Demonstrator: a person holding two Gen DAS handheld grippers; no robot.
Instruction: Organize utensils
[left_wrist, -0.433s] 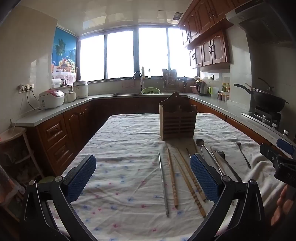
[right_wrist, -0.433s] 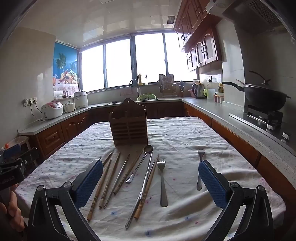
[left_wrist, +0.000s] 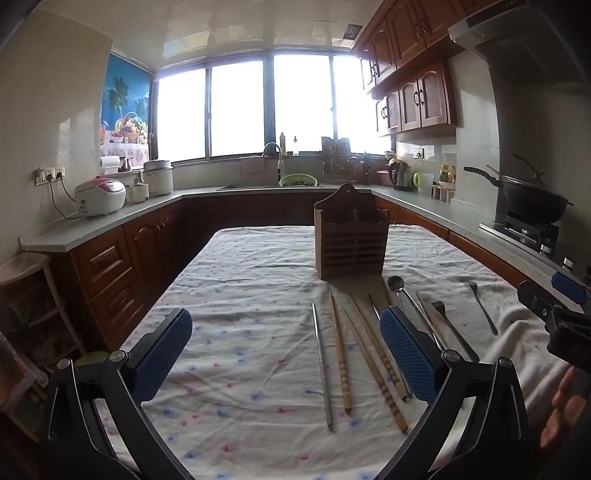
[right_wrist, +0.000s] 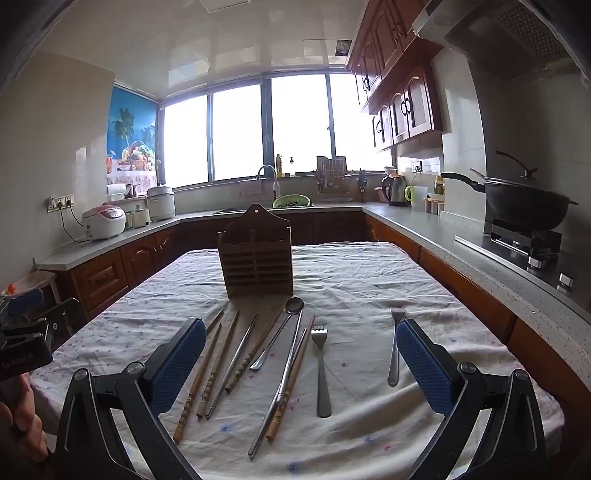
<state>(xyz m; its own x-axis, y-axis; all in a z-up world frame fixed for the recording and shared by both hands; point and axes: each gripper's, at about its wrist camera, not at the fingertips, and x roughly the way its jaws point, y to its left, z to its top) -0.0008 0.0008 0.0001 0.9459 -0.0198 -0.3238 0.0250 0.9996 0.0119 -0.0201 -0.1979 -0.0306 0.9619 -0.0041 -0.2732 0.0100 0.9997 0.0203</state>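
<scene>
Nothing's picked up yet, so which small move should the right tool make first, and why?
Probably lower the right tool, open and empty, onto the nearer fork: it lies alone on the tablecloth, clear of the bunched chopsticks, with the wooden utensil holder beyond.

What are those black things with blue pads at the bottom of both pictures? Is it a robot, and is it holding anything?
It's not a robot. A person holds a grabbing tool in each hand, and each tool carries a camera looking forward between its jaws. One picture comes from the left gripper, the other from the right gripper. Both have their jaws wide open and hold nothing. On the flowery tablecloth stands a wooden utensil holder. In front of it lie chopsticks, a long spoon and two forks, waiting to be sorted.
</scene>
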